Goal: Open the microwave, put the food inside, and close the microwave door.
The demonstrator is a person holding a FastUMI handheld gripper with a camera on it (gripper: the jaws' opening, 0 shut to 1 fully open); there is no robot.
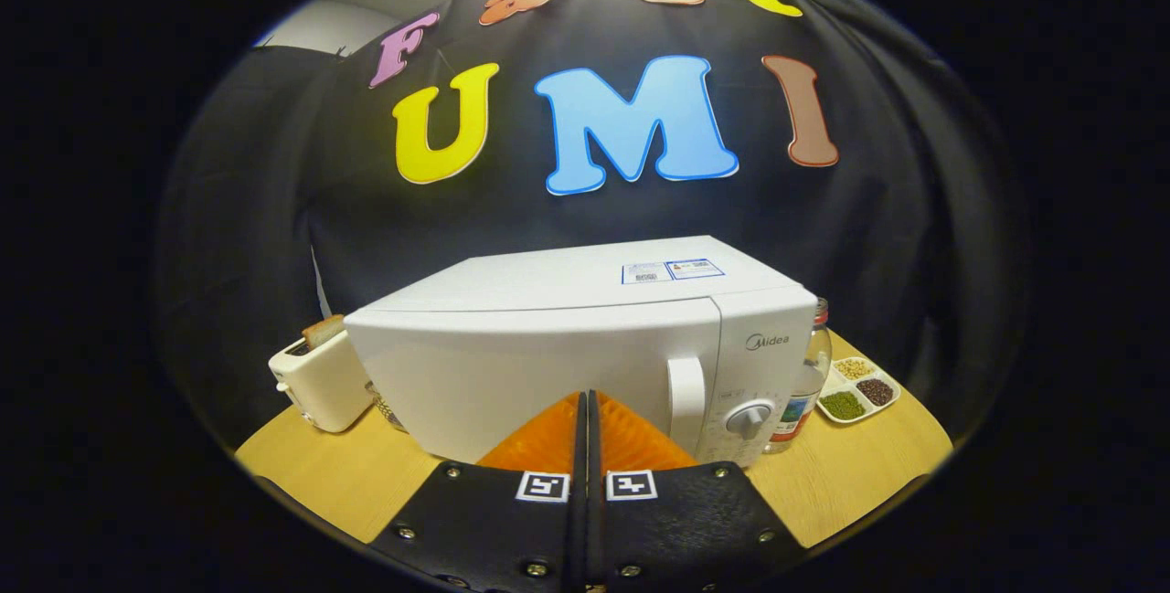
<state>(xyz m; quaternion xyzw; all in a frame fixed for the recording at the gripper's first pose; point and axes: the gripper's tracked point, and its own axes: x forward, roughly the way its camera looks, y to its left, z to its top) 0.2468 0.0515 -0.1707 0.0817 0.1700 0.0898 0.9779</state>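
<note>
A white microwave stands on the wooden table just ahead of my fingers, its door closed. The door's vertical handle and a round dial sit on its right part, slightly right of my fingertips. My gripper is shut, both fingers pressed together with nothing between them, the tips close to the lower front of the door. No food item is identifiable apart from the bread in the toaster.
A cream toaster with a slice of bread stands left of the microwave. On the right are a clear bottle and a white divided dish of beans. Black cloth hangs behind.
</note>
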